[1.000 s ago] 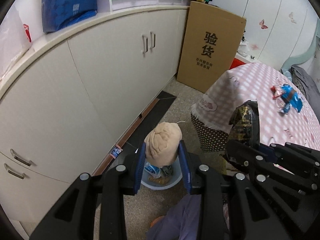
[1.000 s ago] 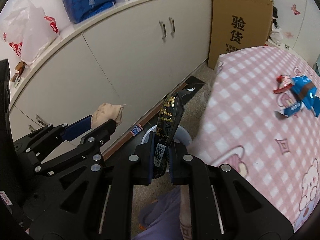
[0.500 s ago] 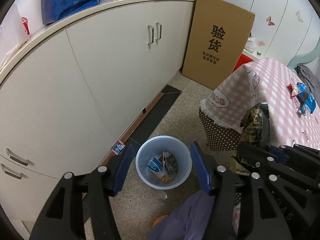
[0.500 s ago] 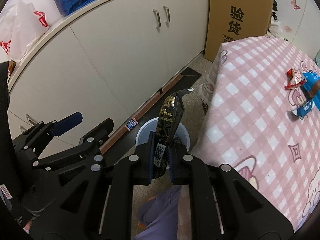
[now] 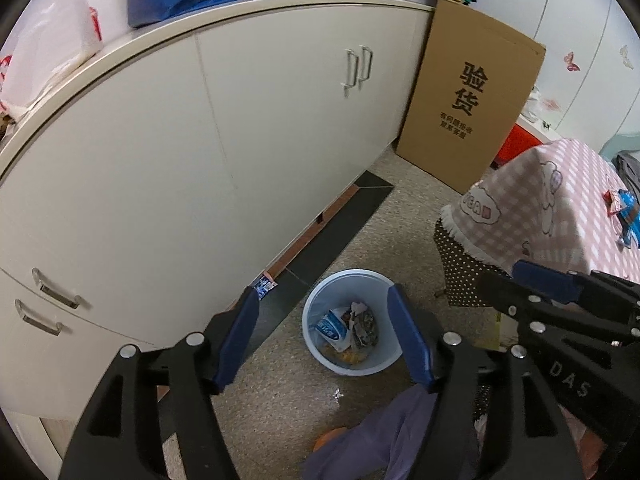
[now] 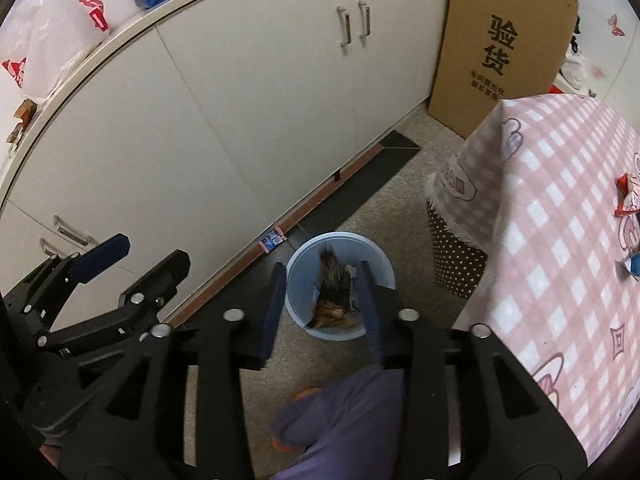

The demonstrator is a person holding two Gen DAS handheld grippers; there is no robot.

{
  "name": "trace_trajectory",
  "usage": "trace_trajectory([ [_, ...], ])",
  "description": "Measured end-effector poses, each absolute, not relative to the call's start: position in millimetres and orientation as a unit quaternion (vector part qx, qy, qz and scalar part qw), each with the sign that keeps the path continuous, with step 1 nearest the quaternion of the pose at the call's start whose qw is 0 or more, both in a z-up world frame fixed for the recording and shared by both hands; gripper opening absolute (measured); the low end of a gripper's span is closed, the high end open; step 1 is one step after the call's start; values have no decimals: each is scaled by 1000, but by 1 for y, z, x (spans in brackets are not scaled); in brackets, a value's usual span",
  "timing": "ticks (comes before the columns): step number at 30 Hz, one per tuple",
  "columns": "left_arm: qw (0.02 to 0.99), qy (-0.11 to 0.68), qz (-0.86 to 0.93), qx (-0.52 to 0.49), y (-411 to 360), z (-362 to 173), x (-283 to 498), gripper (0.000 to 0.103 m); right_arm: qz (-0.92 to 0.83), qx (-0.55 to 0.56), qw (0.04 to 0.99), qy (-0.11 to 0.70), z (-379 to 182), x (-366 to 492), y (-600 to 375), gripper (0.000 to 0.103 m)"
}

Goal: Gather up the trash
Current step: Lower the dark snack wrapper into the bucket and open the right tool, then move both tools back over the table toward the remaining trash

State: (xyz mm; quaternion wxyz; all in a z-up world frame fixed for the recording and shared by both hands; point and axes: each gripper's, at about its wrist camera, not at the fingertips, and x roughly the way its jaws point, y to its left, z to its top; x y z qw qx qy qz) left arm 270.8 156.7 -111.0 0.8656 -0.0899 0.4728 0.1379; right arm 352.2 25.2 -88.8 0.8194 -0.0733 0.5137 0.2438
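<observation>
Above the bin (image 6: 294, 270), both grippers (image 6: 320, 308) gape.

Both claws, left (image 5: 324, 340) and right (image 6: 320, 312), are matte black open-frame linkages with silver screw heads and blue finger pads (image 5: 236, 340), the right one stamped "DAS" in grey, with purple trousers (image 6: 348, 420) and an orange shoe (image 5: 330, 438) below.

Trash bin (image 5: 352, 362) on floor beside cabinet (image 5: 240, 152); cardboard box (image 5: 468, 100) at 1 o'clock, table (image 5: 560, 216) at 3 o'clock.
</observation>
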Motion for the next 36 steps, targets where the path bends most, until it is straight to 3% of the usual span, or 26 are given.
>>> trace_trajectory([
  [20,874,451,156,-94,161,-88,251,66,251,-52,822,509,-76,338,11,45],
  [36,894,429,116,-61,96,-58,270,70,227,14,843,487,-47,336,-59,48],
])
